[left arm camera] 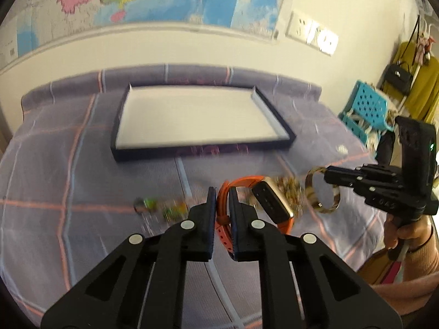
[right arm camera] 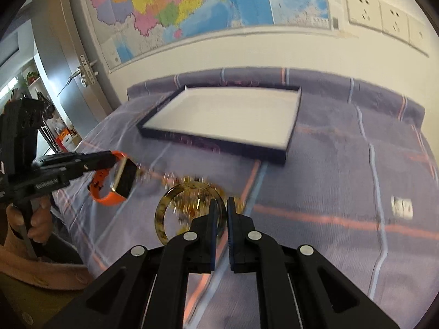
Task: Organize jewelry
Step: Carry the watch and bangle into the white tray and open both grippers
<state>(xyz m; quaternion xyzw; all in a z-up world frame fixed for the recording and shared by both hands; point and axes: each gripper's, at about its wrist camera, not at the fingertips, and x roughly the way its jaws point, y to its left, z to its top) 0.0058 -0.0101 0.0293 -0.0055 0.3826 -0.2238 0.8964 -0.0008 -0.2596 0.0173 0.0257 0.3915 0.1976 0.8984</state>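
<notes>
Fingers of your left gripper are clenched on the orange strap of the watch, pinching it near the buckle end so the dark face hangs off to the side. Your right gripper is clamped on the rim of a mottled brown-and-gold bangle. Both pieces look lifted clear of the bed, above its near middle.

Handling, as a judgement: the watch strap is soft rubbery stuff, so it grips well but flexes; the heavier face will swing and twist the strap in your pads. Holding closer to the case would steady it. The bangle is stiff, smooth and glossy, so probably slippery in a thin edge pinch, and it could pivot or chip if dropped. Squeeze across the band's width, not harder.

An empty tray with a dark rim and pale lining sits near the far edge of the bed, against the wall. A blurred heap of gold chain lies on the bed under the bangle, and some blurred green beads sit toward the near left.

Writing: small print runs along the side of your left gripper in the right wrist view, too blurred to read. The wall map has labels, also unreadable. No brand is visible on the watch.
</notes>
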